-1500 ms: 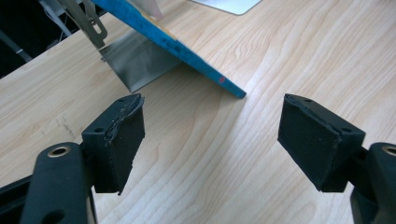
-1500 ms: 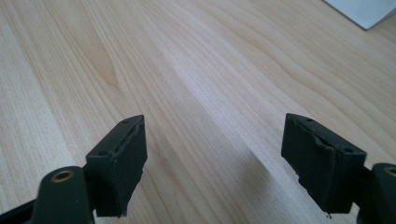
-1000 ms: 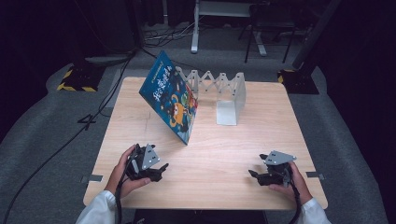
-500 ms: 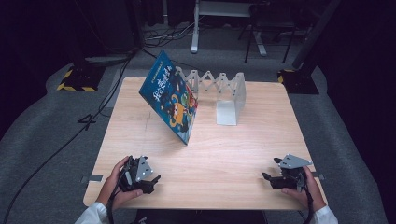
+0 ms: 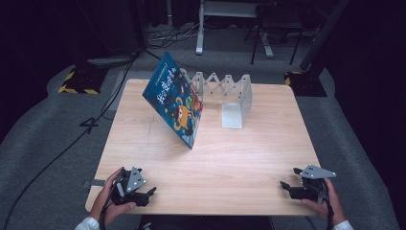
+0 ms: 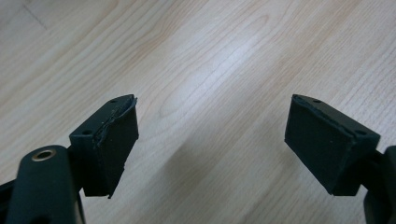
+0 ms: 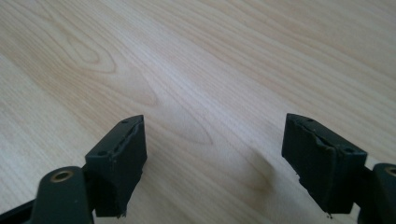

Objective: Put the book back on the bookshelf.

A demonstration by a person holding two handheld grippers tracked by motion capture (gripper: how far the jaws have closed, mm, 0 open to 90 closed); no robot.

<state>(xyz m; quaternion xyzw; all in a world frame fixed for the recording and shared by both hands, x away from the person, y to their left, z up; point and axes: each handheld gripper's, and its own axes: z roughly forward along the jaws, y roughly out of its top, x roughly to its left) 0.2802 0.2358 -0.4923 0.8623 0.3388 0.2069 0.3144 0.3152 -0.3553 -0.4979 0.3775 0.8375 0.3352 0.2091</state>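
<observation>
Book [image 5: 176, 103]: blue picture book, standing tilted on the table [image 5: 225, 167], its top leaning against the left end of the rack [image 5: 230, 93].
Rack: white folding bookstand at the far middle of the table, just right of the book.
Left gripper [image 5: 143, 195]: at the near left edge, well apart from the book, jaws spread wide with bare wood between them.
Right gripper [image 5: 288, 186]: at the near right edge, jaws likewise wide apart, holding nothing, bare wood below.
</observation>
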